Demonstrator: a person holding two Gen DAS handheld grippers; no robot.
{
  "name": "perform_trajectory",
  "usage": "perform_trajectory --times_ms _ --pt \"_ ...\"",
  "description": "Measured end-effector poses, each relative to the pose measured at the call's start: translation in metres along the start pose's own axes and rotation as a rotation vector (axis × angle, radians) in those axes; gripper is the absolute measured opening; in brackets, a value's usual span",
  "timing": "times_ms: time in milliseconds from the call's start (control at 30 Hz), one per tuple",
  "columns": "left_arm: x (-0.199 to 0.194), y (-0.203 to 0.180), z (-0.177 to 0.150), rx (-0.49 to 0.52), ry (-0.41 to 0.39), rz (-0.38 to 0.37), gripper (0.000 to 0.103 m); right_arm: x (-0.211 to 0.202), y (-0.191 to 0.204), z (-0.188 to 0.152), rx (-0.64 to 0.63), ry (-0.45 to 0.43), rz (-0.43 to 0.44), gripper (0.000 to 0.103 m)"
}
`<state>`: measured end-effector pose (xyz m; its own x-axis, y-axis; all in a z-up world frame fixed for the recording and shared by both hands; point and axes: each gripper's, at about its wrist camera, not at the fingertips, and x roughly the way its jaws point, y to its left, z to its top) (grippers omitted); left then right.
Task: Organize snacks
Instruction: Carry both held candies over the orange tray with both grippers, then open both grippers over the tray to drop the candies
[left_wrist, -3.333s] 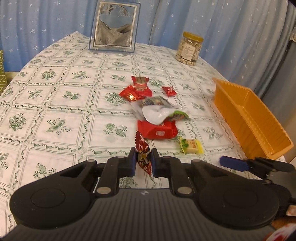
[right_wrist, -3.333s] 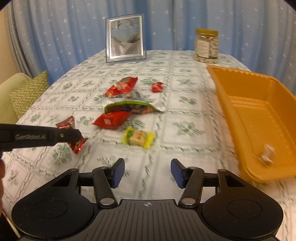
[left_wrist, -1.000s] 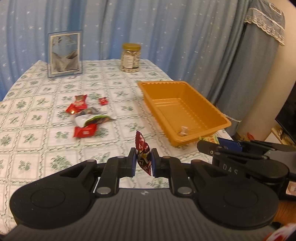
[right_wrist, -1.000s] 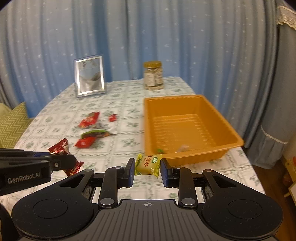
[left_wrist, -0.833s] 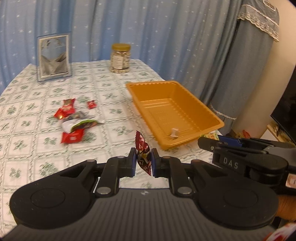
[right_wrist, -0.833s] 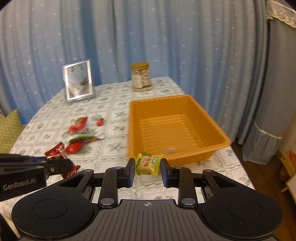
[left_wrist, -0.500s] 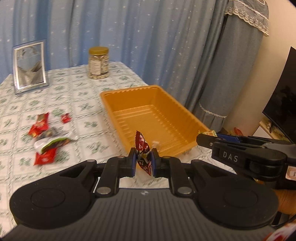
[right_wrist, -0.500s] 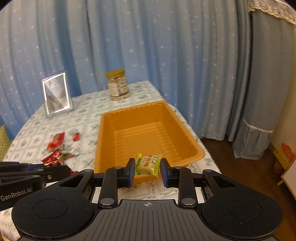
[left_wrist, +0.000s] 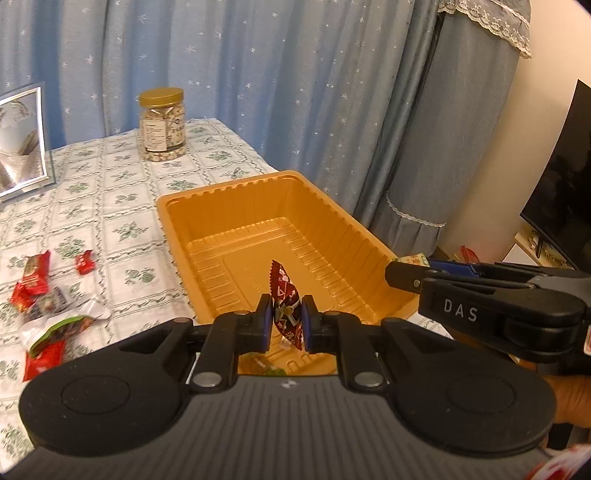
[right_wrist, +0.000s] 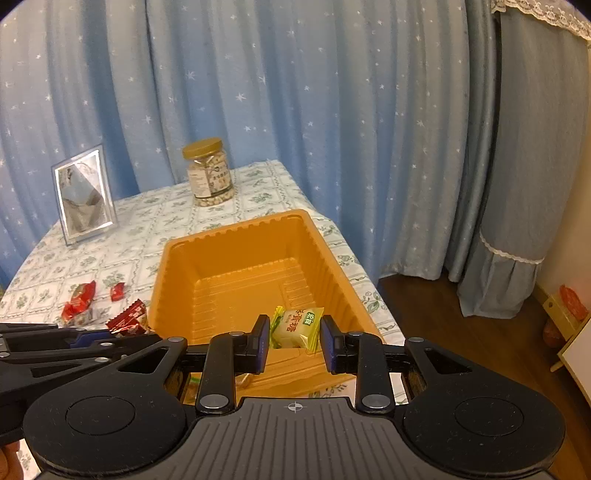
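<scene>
My left gripper (left_wrist: 287, 318) is shut on a dark red snack packet (left_wrist: 283, 302) and holds it over the near end of the orange tray (left_wrist: 236, 206). My right gripper (right_wrist: 294, 336) is shut on a yellow-green snack packet (right_wrist: 297, 328), also above the tray's (right_wrist: 236, 251) near end. The right gripper shows at the right of the left wrist view (left_wrist: 406, 273), and the left one at the left of the right wrist view (right_wrist: 110, 336). Several red and green snack packets (left_wrist: 40, 295) lie on the tablecloth left of the tray. A small item lies in the tray's near end, mostly hidden.
A jar of nuts (left_wrist: 161, 123) and a silver picture frame (right_wrist: 83, 194) stand at the back of the table. Blue starred curtains hang behind. The table edge runs just right of the tray, with wooden floor (right_wrist: 443, 314) beyond. A dark screen (left_wrist: 565, 199) is at far right.
Both grippers have swung right from the snack pile toward the tray, each carrying its packet. They now hover over the tray's near end, closer than half a second ago.
</scene>
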<state>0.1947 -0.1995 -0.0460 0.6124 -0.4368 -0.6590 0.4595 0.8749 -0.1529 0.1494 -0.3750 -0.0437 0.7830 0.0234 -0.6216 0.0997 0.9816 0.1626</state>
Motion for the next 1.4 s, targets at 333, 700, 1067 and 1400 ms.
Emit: perform_trajectory --times_ms 333,700,1067,1400 --pt "0.003 0.014 -0.006 -0.013 0.002 0.049 0.033 0.010 -0.006 -0.002 0.016 0.017 -0.003 0.029" --pt "-0.025 0.043 -0.022 -0.093 -0.012 0.118 0.037 0.016 0.004 0.007 0.012 0.000 0.048 0.030" --pt "-0.052 0.057 -0.033 -0.125 -0.026 0.173 0.051 0.006 -0.002 0.012 0.061 -0.028 0.054 0.066" --pt "-0.089 0.070 -0.051 -0.155 -0.040 0.222 0.055 -0.033 0.015 -0.015 0.065 0.009 0.070 0.066"
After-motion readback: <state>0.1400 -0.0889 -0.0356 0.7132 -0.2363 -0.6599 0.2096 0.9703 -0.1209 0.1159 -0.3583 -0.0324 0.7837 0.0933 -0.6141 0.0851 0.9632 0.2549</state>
